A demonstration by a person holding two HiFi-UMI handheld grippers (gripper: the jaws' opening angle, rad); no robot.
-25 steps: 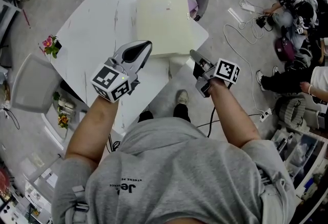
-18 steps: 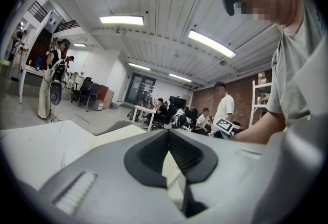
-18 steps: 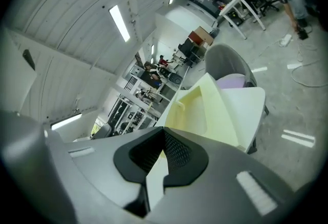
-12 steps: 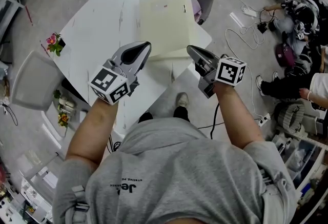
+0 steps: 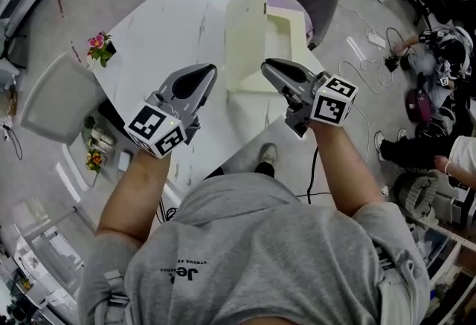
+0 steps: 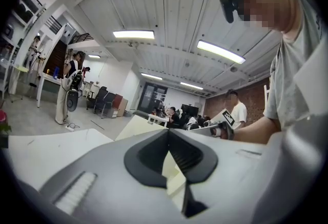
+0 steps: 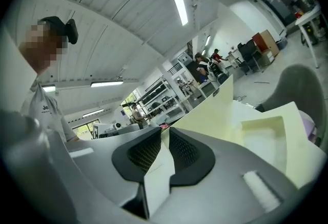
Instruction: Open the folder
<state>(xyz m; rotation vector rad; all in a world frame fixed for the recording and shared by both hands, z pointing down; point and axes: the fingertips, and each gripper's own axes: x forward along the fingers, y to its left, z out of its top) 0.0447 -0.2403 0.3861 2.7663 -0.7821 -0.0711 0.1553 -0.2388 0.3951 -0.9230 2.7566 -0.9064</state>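
bright ceiling lights point(image 6: 133, 34); edges warped, seemingly dark.

The folder point(image 5: 245, 33) is seen as smooth, matt, pale cream card or thin plastic. The table point(image 5: 160, 26) is finished in smooth white with faint grey veining, like marble. The left claw point(image 5: 208, 72) is moulded in matt grey plastic, and its pads point(image 6: 190, 155) are ribbed and black. The shirt point(image 5: 253, 249) is made of soft grey cloth.

Grey T-shirt point(image 5: 260, 242), perhaps dark lettering
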